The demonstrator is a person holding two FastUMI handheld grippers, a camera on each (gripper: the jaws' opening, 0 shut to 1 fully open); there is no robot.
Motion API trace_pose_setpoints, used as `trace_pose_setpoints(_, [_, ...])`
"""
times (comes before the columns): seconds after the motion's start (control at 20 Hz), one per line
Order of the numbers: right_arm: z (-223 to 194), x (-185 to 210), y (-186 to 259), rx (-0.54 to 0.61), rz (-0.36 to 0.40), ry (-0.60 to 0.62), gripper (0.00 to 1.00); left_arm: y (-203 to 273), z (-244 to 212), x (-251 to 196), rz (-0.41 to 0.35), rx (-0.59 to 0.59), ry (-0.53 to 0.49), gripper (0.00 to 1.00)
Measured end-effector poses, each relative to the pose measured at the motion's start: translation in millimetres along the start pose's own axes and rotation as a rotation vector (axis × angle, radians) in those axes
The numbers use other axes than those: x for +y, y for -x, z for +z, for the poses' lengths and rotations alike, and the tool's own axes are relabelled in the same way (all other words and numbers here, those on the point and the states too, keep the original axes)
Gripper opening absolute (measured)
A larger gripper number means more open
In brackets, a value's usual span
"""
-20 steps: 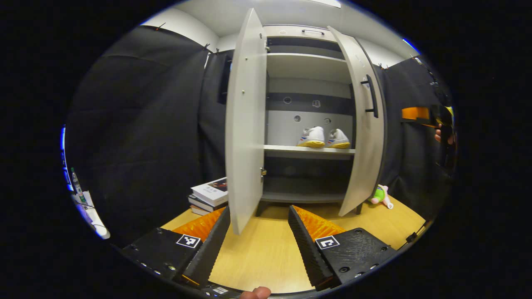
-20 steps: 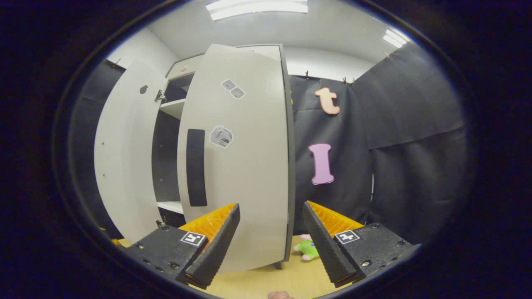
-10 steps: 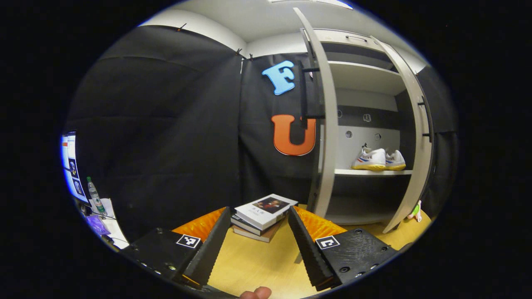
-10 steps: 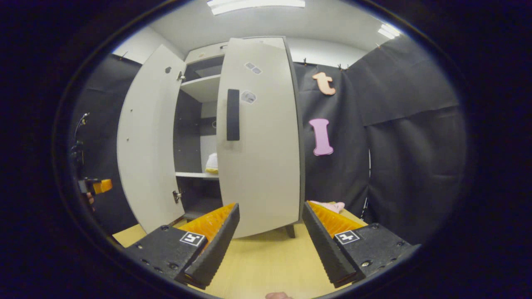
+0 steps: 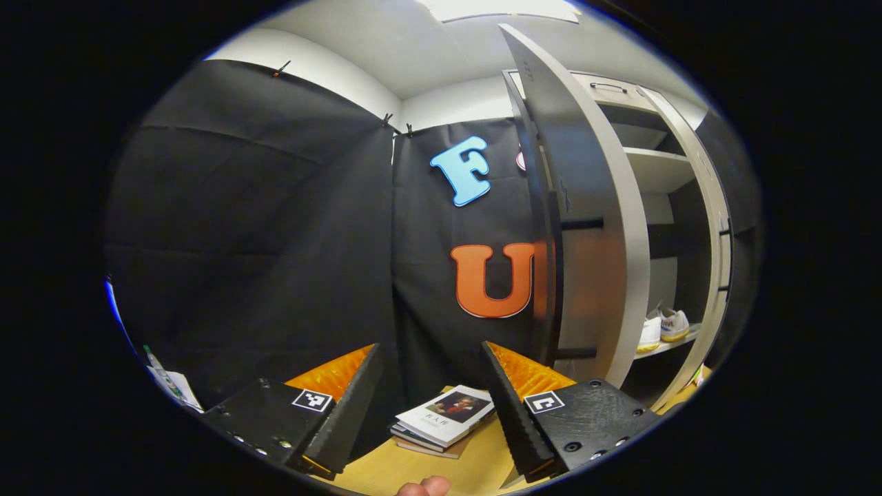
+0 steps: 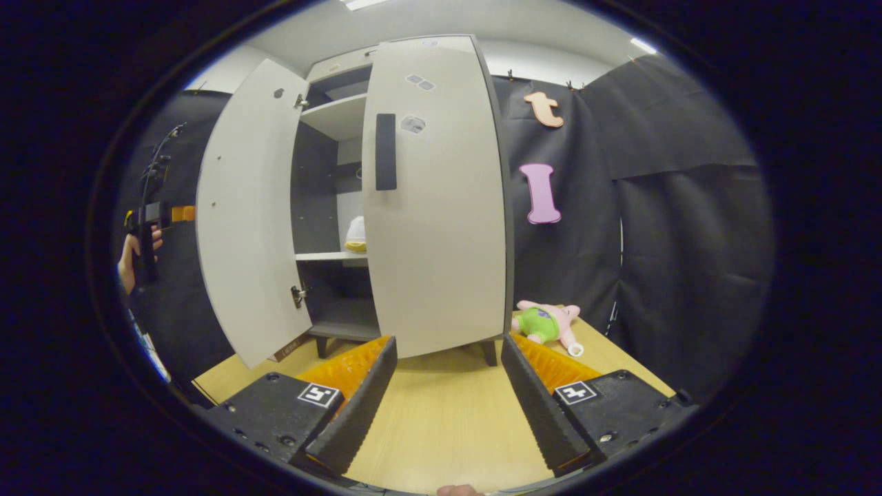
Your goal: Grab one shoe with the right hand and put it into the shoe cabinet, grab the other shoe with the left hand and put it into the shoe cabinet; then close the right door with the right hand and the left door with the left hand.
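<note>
- The tall pale-grey shoe cabinet point(image 6: 344, 207) with dark inner walls stands on the light wooden tabletop point(image 6: 448, 427), both doors swung out from it.
- In the right gripper view its right door point(image 6: 441, 207), with a black bar handle, hangs partly open in front of me; the left door point(image 6: 248, 227) stands wider.
- In the left gripper view the left door point(image 5: 586, 227) is seen from its outer side, near my fingers.
- The pair of white shoes with yellow soles point(image 5: 665, 327) sits on the middle shelf inside; in the right gripper view one heel point(image 6: 355, 234) peeks between the doors.
- My right gripper point(image 6: 448, 406) hovers above the table, spread and holding nothing.
- My left gripper point(image 5: 431, 406) is likewise spread and empty, above a small stack of books point(image 5: 444, 424).
- A green-and-pink plush toy point(image 6: 548, 324) lies beside the cabinet's right foot.
</note>
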State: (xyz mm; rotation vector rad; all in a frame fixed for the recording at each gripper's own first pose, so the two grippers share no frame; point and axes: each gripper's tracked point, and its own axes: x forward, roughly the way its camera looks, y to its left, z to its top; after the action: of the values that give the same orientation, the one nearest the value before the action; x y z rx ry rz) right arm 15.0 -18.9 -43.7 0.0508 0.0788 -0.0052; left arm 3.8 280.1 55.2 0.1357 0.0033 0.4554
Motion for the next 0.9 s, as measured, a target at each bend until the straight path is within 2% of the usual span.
trace_pose_setpoints(0.05, [-1.7, -0.5, -0.8, 0.003, -0.001, -0.001, 0.99, -3.0, 2.9, -3.5, -0.008, -0.005, 0.004, 0.86])
trace_pose_setpoints(0.25, [-2.3, -9.1, -2.0, 0.002, -0.021, -0.009, 0.99, -3.2, 4.5, -8.6, 0.003, -0.01, -0.005, 0.83])
trace_pose_setpoints(0.3, [-1.0, -10.7, -2.7, 0.0, -0.024, -0.014, 0.94, -1.5, 3.5, -11.4, 0.001, -0.006, -0.001, 0.83])
trace_pose_setpoints(0.35, [0.0, -11.5, -3.2, -0.002, -0.025, -0.017, 0.99, -0.8, 4.4, -13.6, -0.005, -0.01, -0.008, 0.83])
trace_pose_setpoints(0.5, [6.7, -15.7, -8.0, -0.019, -0.032, -0.017, 0.99, 6.5, 7.5, -29.4, -0.024, -0.027, -0.029, 0.84])
trace_pose_setpoints(0.9, [8.2, -33.3, -4.8, -0.018, -0.062, 0.002, 0.99, 24.4, 9.4, -112.3, -0.17, -0.046, 0.011, 0.84])
